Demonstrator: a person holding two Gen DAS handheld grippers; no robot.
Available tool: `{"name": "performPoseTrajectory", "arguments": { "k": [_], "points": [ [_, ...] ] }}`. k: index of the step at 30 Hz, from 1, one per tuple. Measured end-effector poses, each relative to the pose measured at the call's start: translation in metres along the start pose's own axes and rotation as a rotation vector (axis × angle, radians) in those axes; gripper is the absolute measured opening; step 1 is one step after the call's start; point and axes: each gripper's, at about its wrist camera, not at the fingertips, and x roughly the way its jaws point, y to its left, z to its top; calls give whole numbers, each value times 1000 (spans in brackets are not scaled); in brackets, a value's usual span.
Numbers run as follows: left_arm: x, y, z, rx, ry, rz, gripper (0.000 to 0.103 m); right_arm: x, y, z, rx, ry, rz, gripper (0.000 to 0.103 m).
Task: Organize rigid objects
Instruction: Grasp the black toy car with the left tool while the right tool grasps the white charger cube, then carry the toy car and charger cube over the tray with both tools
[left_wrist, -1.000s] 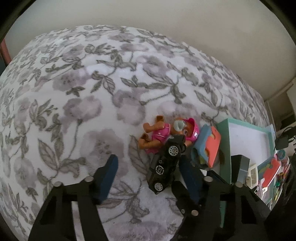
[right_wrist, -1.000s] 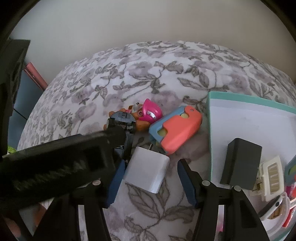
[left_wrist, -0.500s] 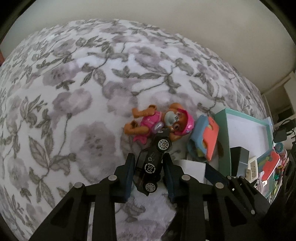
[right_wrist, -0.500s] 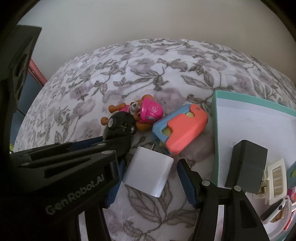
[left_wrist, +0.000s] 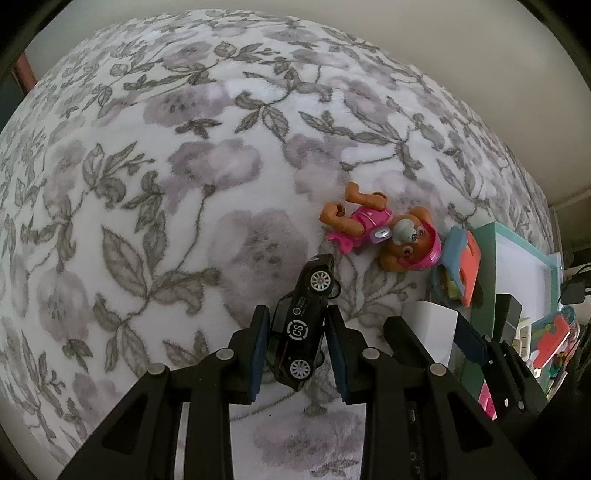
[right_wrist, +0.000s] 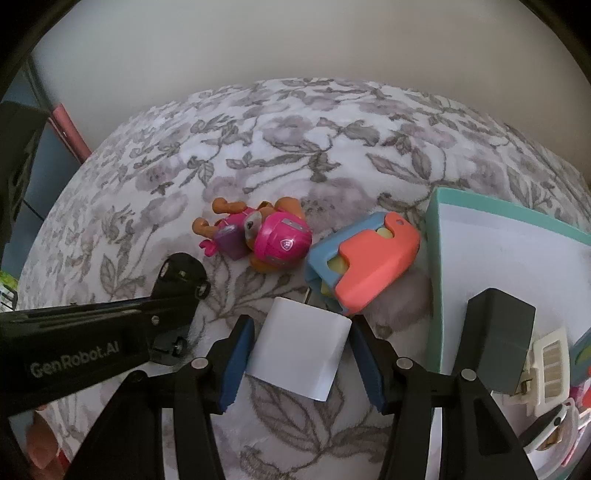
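- Left gripper (left_wrist: 295, 350) clamped on the black toy car (left_wrist: 303, 321); open floral blanket (left_wrist: 166, 184) spreads left and far.
- Right gripper (right_wrist: 301, 350) fingers have been closing, apart around the white charger (right_wrist: 301, 347), seemingly not touching; teal-rimmed tray (right_wrist: 434, 280) edge right.

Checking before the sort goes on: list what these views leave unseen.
- Left wrist view: white charger mostly behind the right tongs.
- Right wrist view: black toy car partly covered by the left tongs' arm.
- Both views: the teal box is cut off by the frame edge, its small contents unclear.
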Motion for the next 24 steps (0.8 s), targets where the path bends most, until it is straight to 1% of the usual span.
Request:
{"name": "performPoseTrajectory", "arguments": {
  "k": [3,5,16,24],
  "points": [
    [3,-3,0,9,1,9,32,1,1,0,-10,-5,-7,57],
    [5,-6,3,9,2,12,32,1,1,0,-14,-7,-14,54],
    [5,-6,3,9,2,20,32,-3,2,-6,-37,1,-36,54],
    [1,-9,-9,16,11,30,32,-8,2,-13,-41,22,-43,54]
  ]
}}
